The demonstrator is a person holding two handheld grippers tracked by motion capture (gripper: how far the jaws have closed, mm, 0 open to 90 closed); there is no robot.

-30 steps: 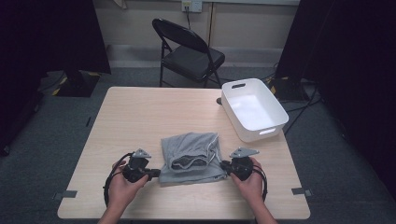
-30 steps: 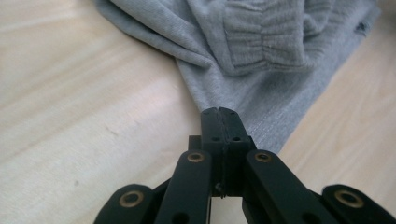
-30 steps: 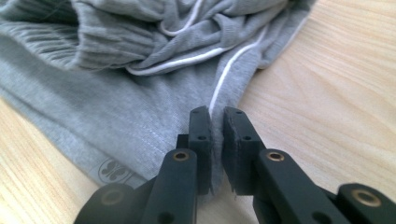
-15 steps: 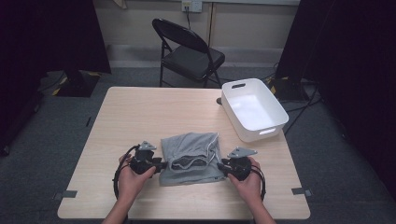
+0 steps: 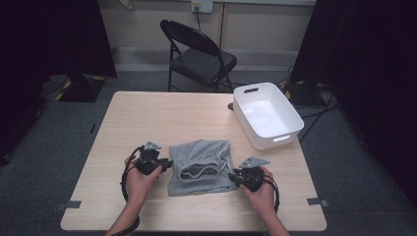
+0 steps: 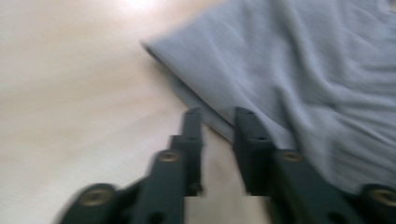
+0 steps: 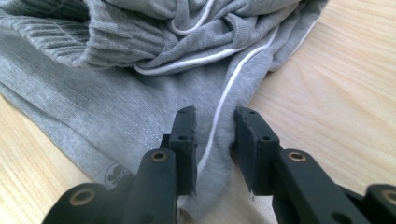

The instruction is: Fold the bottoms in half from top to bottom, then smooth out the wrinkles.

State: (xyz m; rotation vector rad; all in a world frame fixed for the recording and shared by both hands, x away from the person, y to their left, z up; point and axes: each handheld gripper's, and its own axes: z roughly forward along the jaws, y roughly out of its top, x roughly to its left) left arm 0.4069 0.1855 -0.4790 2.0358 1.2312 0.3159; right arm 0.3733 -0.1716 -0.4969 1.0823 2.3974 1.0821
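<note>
In the high view, a folded grey garment [image 5: 200, 166] with white piping is lying on the near middle of the wooden desk [image 5: 147, 118], and a white plastic bin [image 5: 267, 114] is sitting at the desk's far right corner, with a black folding chair [image 5: 199, 54] standing beyond the far edge. The left gripper [image 5: 164, 162] is resting at the garment's left edge and the right gripper [image 5: 232, 178] at its near right corner, each held in a hand. In the left gripper view, the fingers [image 6: 193, 140] are standing narrowly apart, straddling the garment's folded edge [image 6: 219, 123] against the bare desk. In the right gripper view, the fingers [image 7: 184, 140] are also narrowly parted, with the garment's edge and its white stripe [image 7: 219, 116] lying between them, not yet pinched.
</note>
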